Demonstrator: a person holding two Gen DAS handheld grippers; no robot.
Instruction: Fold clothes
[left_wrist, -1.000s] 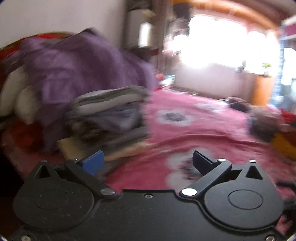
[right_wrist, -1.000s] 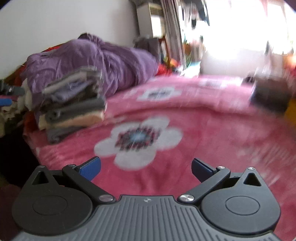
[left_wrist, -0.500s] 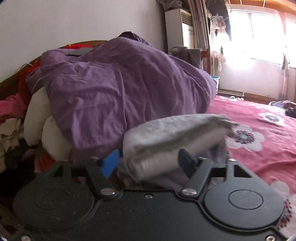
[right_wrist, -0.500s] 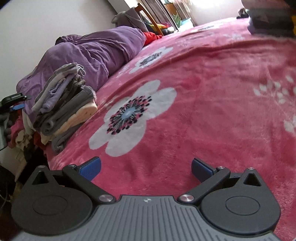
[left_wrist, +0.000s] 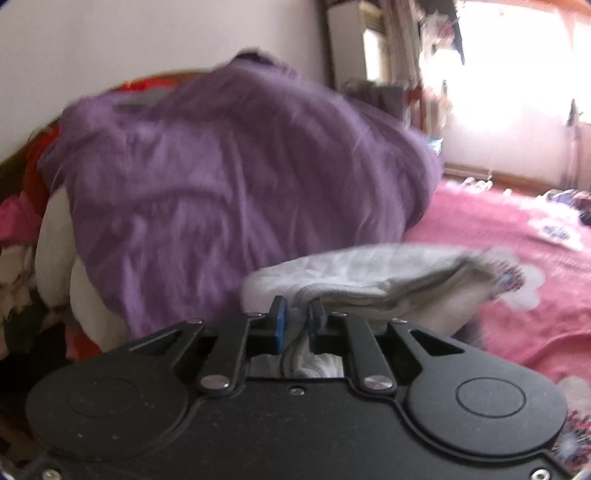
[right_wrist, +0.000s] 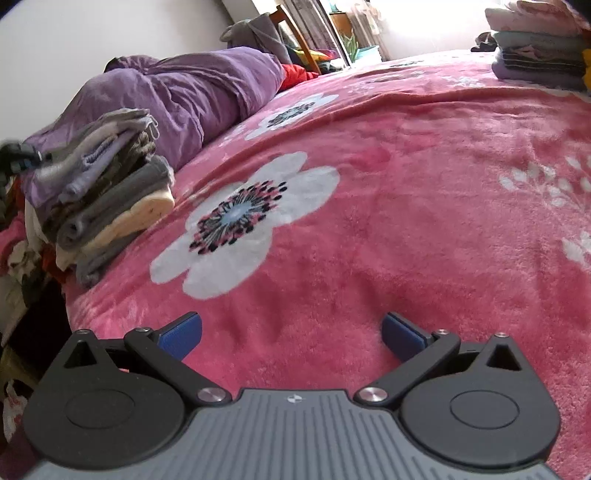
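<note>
The left wrist view sits close behind the stack of folded clothes (left_wrist: 369, 280), facing the purple duvet (left_wrist: 229, 192). The right wrist view looks low across the pink floral blanket (right_wrist: 406, 192). Both views share these three items.

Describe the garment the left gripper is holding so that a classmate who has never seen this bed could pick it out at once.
Start at the big purple quilt bunched on the pink flowered blanket. Just in front of it stands a pile of folded clothes; its top layer is a pale grey garment, pinched by the left gripper. It is the lightest grey piece, above darker grey and cream folds.
</note>
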